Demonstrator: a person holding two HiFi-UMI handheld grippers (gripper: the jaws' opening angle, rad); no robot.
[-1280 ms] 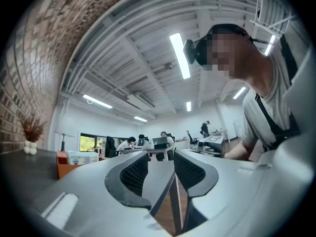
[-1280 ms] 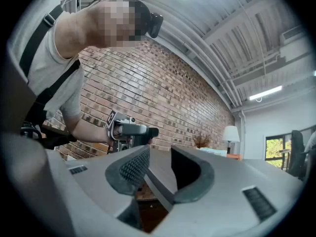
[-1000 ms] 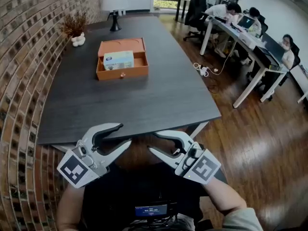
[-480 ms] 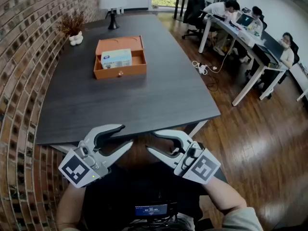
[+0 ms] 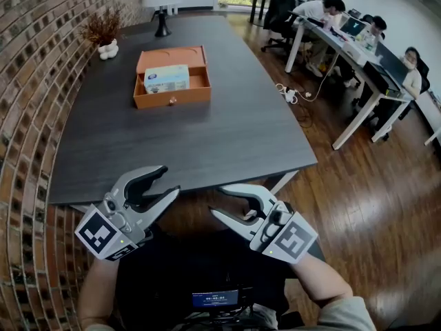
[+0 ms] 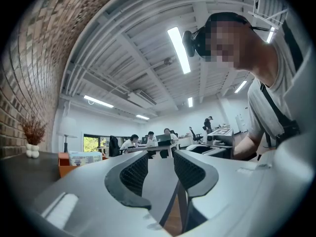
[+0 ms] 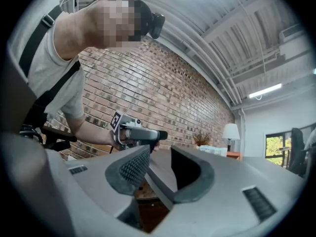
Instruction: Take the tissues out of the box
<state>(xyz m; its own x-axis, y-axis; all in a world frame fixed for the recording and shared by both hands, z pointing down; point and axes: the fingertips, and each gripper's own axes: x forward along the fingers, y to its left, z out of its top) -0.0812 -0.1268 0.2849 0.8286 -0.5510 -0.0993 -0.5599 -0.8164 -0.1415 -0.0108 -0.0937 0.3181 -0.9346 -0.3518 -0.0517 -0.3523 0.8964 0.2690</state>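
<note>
Bright even daylight, fisheye-warped edges

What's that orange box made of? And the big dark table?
Box: probably leather-look board or stiff card, going by its smooth matte orange and crisp straight walls; too far off to be sure.
Table: likely wood or laminate, dark grey with a dull sheen and faint streaks.

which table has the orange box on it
The dark table beside the brick wall; the orange box sits near its far end. The white desks at right, where people sit, don't have it.
</note>
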